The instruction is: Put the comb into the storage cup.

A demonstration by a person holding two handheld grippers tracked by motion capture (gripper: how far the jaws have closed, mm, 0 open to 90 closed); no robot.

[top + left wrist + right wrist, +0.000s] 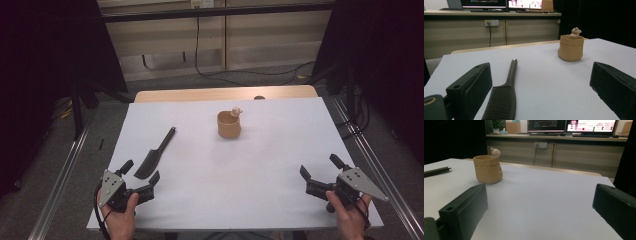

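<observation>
Up close, the left gripper [541,87], jaws wide, reveals the comb [503,96] teeth; right gripper [320,167] gapes empty.

Comb [502,100] teeth end cut off by the left gripper view's bottom edge.

One comb [152,157] lies on the counter [250,165]. One tan cup [229,125] stands there too, with one small figure [236,111] on its rim. Two grippers are in view, one left gripper [142,171], one right gripper [320,166].
</observation>
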